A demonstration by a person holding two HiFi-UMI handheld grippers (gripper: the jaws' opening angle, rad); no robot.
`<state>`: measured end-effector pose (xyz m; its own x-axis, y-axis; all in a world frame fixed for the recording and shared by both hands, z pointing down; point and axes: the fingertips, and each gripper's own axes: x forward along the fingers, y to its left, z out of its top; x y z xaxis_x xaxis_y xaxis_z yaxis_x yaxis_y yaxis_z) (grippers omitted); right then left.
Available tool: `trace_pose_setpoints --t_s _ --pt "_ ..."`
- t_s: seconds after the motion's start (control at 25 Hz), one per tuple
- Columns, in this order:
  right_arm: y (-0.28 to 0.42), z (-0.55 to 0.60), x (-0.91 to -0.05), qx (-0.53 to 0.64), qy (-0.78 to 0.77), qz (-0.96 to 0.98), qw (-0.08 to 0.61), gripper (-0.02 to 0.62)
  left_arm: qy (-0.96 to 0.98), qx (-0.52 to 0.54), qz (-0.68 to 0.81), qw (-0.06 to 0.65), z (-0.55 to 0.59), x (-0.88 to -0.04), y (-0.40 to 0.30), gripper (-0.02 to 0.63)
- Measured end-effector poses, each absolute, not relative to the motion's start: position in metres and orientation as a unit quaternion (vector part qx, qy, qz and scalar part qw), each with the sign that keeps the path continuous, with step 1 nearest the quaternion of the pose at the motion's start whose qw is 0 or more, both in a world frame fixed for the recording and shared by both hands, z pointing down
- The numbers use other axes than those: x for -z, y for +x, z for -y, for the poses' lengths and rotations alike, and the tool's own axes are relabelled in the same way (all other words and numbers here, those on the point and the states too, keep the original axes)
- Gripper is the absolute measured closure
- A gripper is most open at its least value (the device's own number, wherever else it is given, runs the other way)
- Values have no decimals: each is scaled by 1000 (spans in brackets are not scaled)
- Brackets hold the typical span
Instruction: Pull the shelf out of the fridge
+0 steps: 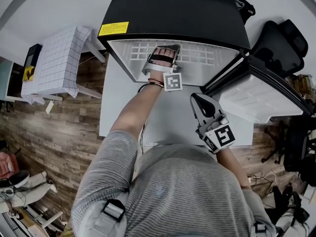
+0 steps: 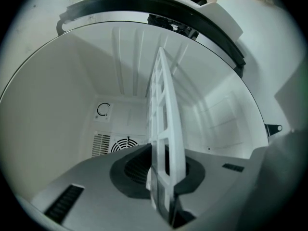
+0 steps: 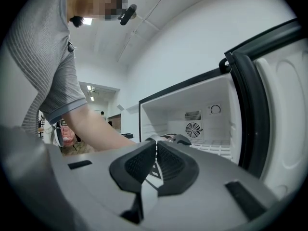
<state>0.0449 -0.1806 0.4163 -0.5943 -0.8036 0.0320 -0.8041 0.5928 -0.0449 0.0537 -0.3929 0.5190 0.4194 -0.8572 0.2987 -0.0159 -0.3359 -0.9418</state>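
Far left, one table [image 1: 57, 63] under checked cloth. Next, one boxy fridge [image 1: 173, 9], black top, smooth white inside, door open, housing one white plastic grid shelf [image 1: 207, 58]. Two tongs: left gripper [image 1: 165, 53] clamped on that shelf's front edge; right gripper [image 1: 199, 100] outside, ribbed dark pads pressed together, empty.

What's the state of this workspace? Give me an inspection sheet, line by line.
Surface: pale platform under the fridge, on wood floor.
Job's things: fridge door open; white grid shelf inside the fridge.
Clutter: nothing seen.
Grippers: left gripper shut on the shelf's front edge; right gripper shut, empty, outside the fridge.
Cables: loose cables on the floor at right.
Surroundings: cloth-covered side table, black chair.
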Motion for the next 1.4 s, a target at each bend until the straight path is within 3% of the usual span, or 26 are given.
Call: trace_pose_setpoints --t_s 1.4 --pt "45 168 -406 -31 450 892 -15 581 -688 445 -328 470 381 -515 51 566"
